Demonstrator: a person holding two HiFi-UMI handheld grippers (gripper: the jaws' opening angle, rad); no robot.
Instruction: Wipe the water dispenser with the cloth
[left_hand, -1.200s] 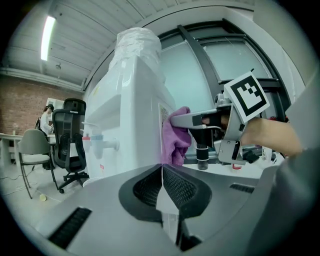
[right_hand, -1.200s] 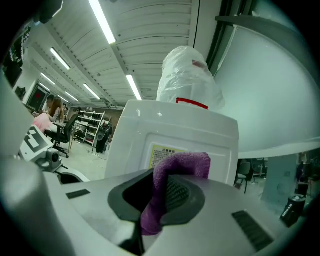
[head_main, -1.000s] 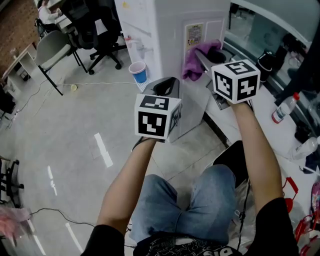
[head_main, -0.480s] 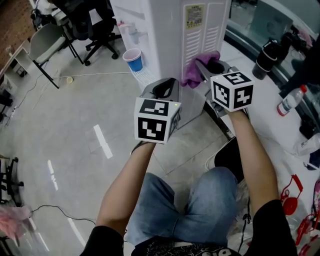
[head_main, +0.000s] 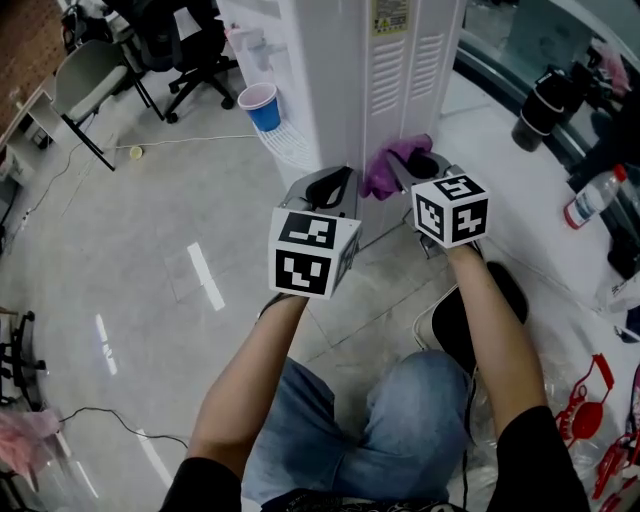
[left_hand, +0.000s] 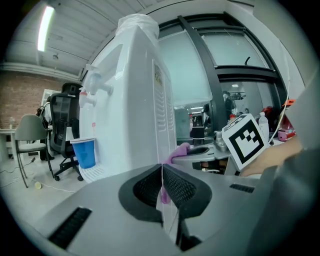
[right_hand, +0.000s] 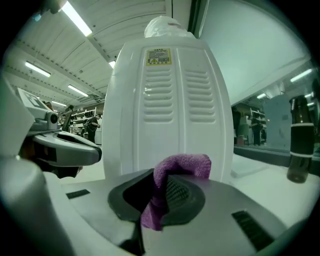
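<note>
My right gripper (right_hand: 157, 192) pinches the purple cloth (right_hand: 182, 165) right at the water dispenser's (head_main: 385, 70) vented side, while my left gripper (left_hand: 162, 187), jaws pressed together on nothing, hangs just beside that dispenser.

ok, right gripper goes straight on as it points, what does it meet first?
Likely the water dispenser, its vented panel dead ahead; the purple cloth in the right gripper would touch first.

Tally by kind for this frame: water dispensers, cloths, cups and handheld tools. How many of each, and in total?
Water dispenser: 1
Purple cloth: 1
Blue cup: 1
Handheld tools: 2 (left tool, right tool)
Total: 5
</note>
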